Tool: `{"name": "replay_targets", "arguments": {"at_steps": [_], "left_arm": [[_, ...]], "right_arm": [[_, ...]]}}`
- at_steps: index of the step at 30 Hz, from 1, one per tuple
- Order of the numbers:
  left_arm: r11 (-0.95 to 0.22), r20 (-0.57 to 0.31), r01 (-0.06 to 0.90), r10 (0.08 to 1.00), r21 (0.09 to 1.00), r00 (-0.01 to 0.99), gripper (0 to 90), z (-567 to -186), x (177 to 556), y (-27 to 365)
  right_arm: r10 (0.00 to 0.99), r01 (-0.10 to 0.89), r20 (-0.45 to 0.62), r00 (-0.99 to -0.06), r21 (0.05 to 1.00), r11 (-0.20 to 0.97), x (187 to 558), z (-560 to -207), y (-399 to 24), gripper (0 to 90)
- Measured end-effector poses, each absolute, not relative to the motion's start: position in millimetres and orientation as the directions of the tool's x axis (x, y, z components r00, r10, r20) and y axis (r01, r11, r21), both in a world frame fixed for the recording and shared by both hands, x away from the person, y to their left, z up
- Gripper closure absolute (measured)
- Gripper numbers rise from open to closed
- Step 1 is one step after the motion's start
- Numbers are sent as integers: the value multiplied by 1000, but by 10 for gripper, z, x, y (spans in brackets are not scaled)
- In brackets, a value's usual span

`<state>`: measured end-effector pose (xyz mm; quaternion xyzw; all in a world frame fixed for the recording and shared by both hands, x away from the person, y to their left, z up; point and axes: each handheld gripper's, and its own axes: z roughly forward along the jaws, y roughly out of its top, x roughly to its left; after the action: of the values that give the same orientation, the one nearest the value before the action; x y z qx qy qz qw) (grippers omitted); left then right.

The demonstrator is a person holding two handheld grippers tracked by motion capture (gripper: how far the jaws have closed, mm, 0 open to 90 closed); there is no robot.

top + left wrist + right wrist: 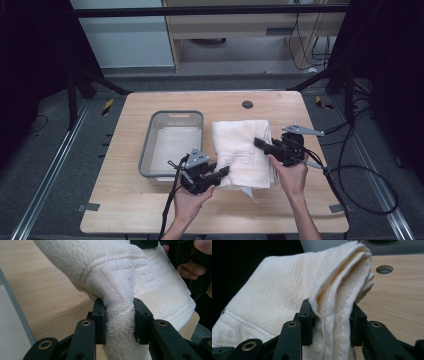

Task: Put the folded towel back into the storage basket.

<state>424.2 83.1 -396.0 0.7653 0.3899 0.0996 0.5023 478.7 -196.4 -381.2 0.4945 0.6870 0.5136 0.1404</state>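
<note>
Item: folded white towel [243, 150], lying on the light wooden table [130, 205] just right of a grey plastic tub [150, 150], its left edge close beside the tub's right wall. A woven border band crosses the near end. A pale tag or paper corner [248, 192] pokes out beneath the near edge; what it is cannot be made out.

Left gripper [222, 172]: held in the person's left hand [192, 197], jaws closed part-way onto the towel's near left edge. In the left gripper view the gripper [119, 322] has a thick bunch of towel [120, 277] squeezed between the two pads, and the cloth bulges above them. The tub's rim [15, 305] is cut off at the left edge of that view.

Right gripper [261, 143]: held in the right hand [290, 175], jaws pinched on the towel's right edge. In the right gripper view the gripper [331, 320] clamps several stacked layers of towel [287, 292]; the layers' lower parts are hidden behind the jaws. How far the towel is raised off the table cannot be told.

Surroundings: round cable hole [247, 104] near the table's far edge, also seen in the right gripper view [384, 269]. Black cables [370, 175] trail off the table's right side onto grey floor [45, 165]. Tub contents: a pale lining or bare bottom, unclear which. The far background is dark and hard to read.
</note>
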Motion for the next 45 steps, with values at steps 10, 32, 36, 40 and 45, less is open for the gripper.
{"name": "replay_targets", "arguments": {"at_steps": [10,32,36,40,45], "left_arm": [[-192,-214,474,706,859,675,670,-3815,4263,965],[-163,-191,442,734,882,652,669,-3615,4306,1440],[-160,-191,442,737,883,649,669,-3618,4307,1492],[-149,-197,443,741,884,642,669,-3631,4315,1576],[-140,-195,440,750,887,632,669,-3598,4323,1659]], "right_arm": [[816,509,304,-491,860,-14,4841,-3656,-1804,634],[799,473,281,-532,881,5,4968,-3415,-1349,622],[794,475,284,-537,880,7,4996,-3412,-1275,626],[793,471,277,-542,882,14,5013,-3408,-1204,626],[787,472,289,-546,882,3,5050,-3405,-1116,627]]}}
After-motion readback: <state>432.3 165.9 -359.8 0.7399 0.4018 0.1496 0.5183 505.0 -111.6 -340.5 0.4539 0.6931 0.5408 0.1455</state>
